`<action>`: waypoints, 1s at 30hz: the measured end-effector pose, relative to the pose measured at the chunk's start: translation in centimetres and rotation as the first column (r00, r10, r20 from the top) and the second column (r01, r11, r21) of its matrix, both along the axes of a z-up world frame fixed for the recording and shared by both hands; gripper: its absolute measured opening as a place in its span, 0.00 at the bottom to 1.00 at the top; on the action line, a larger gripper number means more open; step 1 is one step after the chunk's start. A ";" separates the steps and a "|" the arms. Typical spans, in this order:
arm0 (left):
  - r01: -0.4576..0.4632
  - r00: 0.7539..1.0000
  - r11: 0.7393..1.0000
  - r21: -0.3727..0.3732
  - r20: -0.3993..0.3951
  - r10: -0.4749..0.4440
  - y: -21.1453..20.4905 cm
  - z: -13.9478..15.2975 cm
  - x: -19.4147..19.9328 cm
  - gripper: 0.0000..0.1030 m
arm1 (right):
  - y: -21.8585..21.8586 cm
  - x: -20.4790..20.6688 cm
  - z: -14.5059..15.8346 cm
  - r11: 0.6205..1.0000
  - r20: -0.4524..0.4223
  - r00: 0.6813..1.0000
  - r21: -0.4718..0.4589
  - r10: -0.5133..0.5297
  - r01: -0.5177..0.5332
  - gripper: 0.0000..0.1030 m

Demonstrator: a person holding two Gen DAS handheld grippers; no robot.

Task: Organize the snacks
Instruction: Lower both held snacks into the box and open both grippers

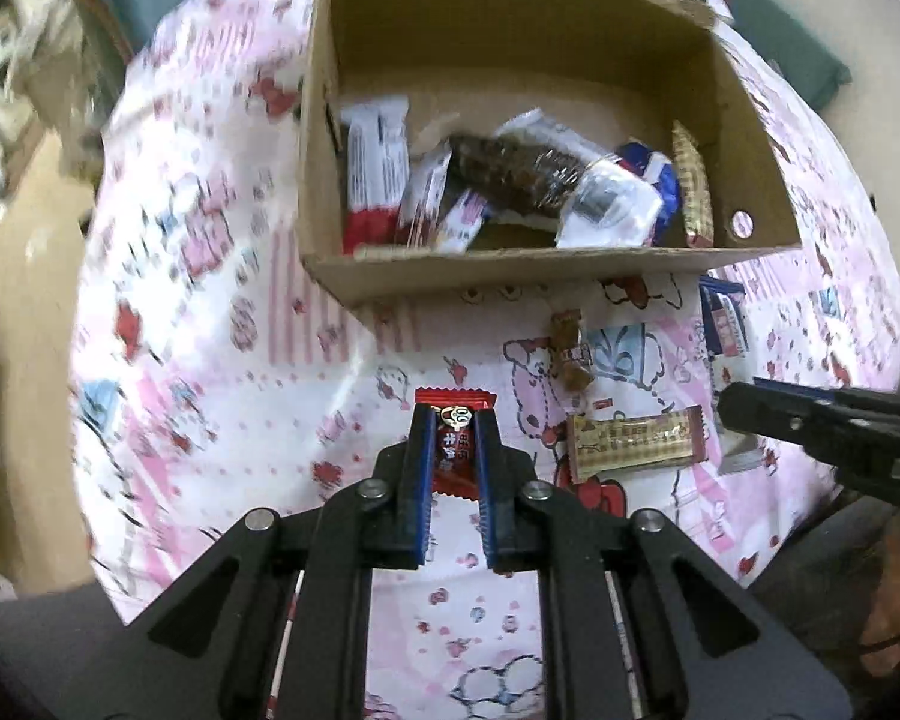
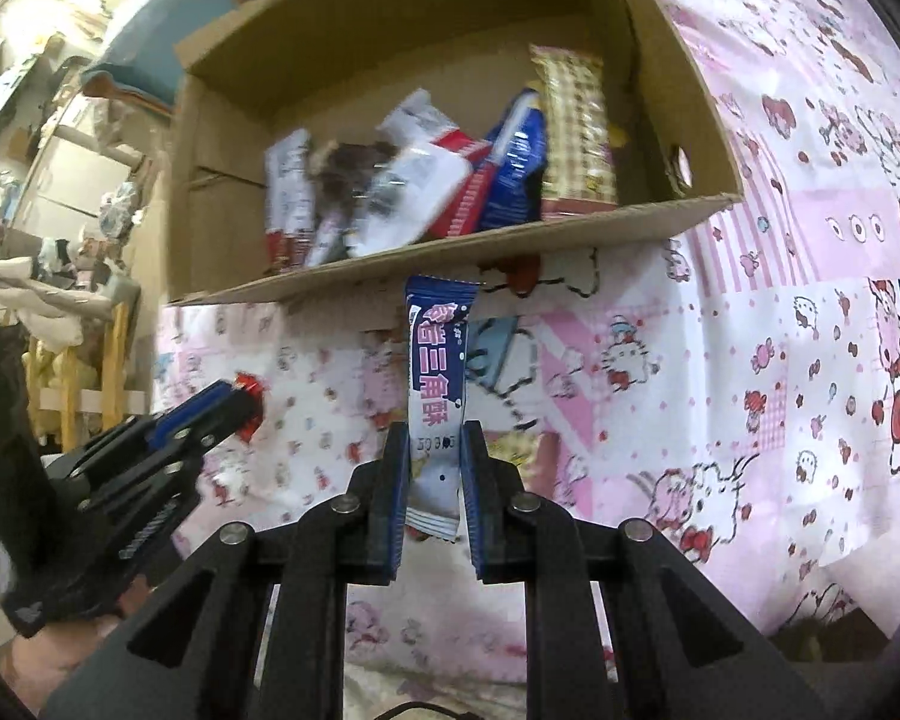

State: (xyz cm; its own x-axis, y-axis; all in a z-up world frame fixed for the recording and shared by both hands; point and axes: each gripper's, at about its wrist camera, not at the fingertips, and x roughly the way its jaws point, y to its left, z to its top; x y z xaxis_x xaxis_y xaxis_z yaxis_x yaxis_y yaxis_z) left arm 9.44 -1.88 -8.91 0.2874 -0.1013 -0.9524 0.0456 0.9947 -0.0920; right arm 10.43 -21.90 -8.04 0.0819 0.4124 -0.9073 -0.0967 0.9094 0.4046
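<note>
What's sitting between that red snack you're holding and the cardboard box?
Only bare patterned cloth, seen in the left wrist view. The red packet in the left gripper points toward the box.

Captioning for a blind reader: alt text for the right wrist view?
The right gripper clamps a blue-and-white snack packet upright before an open cardboard box of assorted snacks, over a pink cartoon-print cloth.

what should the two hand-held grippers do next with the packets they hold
Probably carry both forward over the cardboard box and let go. The left hand-held gripper is shut on a red packet, the right hand-held gripper on a blue packet, and both sit just short of the box's near wall.
</note>
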 end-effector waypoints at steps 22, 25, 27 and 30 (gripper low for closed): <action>-0.049 0.983 0.993 -0.103 0.173 0.066 0.5 8.9 3.8 0.10 | 1.2 2.6 10.8 0.988 0.251 0.967 0.151 -0.048 0.009 0.17; -0.061 0.983 0.991 -0.121 0.166 0.081 1.1 9.2 5.3 0.10 | 1.9 4.6 10.7 0.990 0.257 0.965 0.138 -0.044 0.008 0.17; -0.067 0.982 0.991 -0.120 0.169 0.086 1.4 9.2 6.3 0.10 | 2.4 5.8 10.5 0.991 0.258 0.965 0.136 -0.040 0.005 0.17; -0.065 0.980 0.991 -0.113 0.178 0.085 1.5 8.7 7.4 0.10 | 3.0 7.3 9.5 0.990 0.252 0.967 0.140 -0.044 0.009 0.17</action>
State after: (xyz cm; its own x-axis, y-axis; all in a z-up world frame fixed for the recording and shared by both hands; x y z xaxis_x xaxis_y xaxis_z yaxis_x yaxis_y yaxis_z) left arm 16.84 -0.39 -0.21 0.4657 -0.1703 -0.8684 -0.0032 0.9810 -0.1941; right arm 17.74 -18.93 1.46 0.3151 0.5253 -0.7904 -0.1889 0.8509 0.4902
